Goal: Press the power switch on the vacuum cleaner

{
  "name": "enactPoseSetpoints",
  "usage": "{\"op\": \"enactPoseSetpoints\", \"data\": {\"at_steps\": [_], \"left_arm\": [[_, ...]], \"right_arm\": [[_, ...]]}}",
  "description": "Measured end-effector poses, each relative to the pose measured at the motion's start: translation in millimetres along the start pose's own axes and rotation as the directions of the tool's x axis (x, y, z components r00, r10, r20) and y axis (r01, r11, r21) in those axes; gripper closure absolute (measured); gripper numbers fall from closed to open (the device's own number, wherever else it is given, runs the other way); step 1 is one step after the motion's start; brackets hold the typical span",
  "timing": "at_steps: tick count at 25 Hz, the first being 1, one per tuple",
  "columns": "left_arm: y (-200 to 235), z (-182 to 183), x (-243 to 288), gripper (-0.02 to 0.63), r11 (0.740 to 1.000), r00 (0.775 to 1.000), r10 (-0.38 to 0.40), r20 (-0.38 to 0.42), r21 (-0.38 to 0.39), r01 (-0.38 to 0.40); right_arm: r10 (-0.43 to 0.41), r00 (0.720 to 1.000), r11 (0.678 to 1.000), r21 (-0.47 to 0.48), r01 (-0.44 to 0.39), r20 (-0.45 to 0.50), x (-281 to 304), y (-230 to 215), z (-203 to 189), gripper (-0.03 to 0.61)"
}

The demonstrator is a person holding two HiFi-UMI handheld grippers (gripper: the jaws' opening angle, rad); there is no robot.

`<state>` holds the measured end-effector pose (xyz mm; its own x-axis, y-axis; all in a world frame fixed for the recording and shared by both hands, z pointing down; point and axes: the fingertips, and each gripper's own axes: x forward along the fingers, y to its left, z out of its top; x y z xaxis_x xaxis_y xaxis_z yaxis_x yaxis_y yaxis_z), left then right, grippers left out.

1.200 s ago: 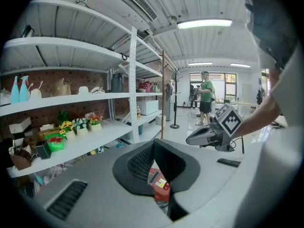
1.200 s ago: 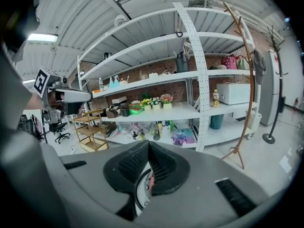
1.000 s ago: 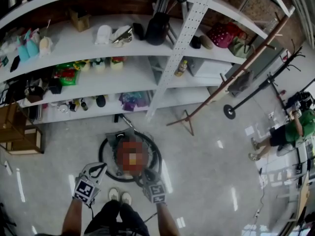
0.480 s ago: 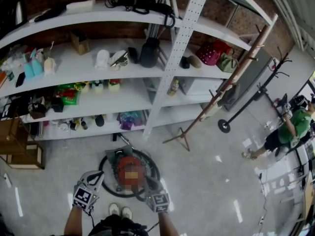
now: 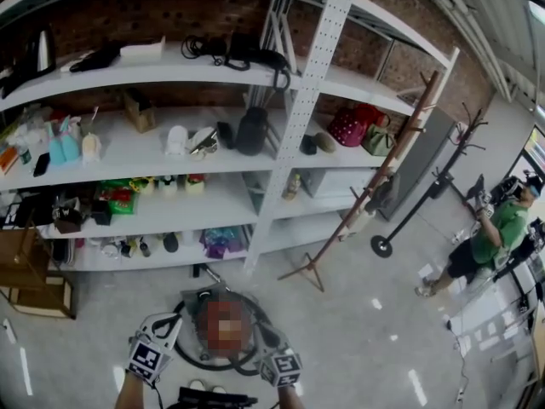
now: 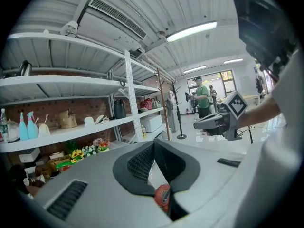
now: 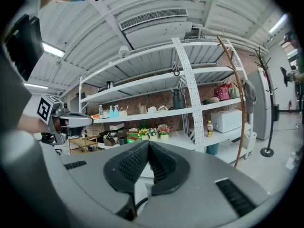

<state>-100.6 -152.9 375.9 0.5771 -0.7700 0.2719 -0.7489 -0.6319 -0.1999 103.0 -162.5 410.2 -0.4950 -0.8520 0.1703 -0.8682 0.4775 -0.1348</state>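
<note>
**Vacuum cleaner on the floor between two closed tools**

A long white shelving unit [image 5: 170, 156] filled the back of the room against a brick wall. Its boards were crowded with bottles, bags, potted flowers and other small goods. A perforated white post [image 5: 300, 118] ran up its front. To the right of the shelves a wooden coat rack [image 5: 375, 186] stood on the pale, glossy floor [image 5: 366, 348], with a black stand [image 5: 417, 203] beyond it. A person in a green shirt [image 5: 492, 237] was well apart, near the right edge.

The vacuum cleaner [image 5: 207, 299] sat on the floor just in front of the lowest shelf. It was a round red canister with its dark hose [image 5: 192, 360] curled in a ring around it. Its top could not be seen clearly, so the power switch could not be made out.

The left tool [image 5: 169, 322] hung by the canister's left edge, over the hose ring. The right tool [image 5: 266, 341] hung by its right edge. The vacuum cleaner lay between them, and both tips pointed toward the shelves. Whether either tool touched the canister could not be told.

In the left gripper view the jaws met at their tips with nothing gripped. Through the narrow gap below the tips, a sliver of the canister's red body [image 6: 162, 197] showed. In the right gripper view the jaws were likewise together and empty, and the gap showed only pale floor and a thin dark curve.
</note>
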Motion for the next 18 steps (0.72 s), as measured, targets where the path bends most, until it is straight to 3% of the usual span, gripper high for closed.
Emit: {"op": "enactPoseSetpoints", "data": {"at_steps": [4,18], "left_arm": [[3,11,-3,0.607,1.000,0.999,0.012,0.045,-0.027,-0.011],[8,27,-32,0.607,0.998,0.994,0.060,0.087,-0.042,-0.056]], "right_arm": [[-0.020,1.000,1.000,-0.015,0.020,0.009,-9,3,17,0.569],[-0.023,0.997,0.999,-0.030,0.026,0.075,-38,20,43,0.569]]}}
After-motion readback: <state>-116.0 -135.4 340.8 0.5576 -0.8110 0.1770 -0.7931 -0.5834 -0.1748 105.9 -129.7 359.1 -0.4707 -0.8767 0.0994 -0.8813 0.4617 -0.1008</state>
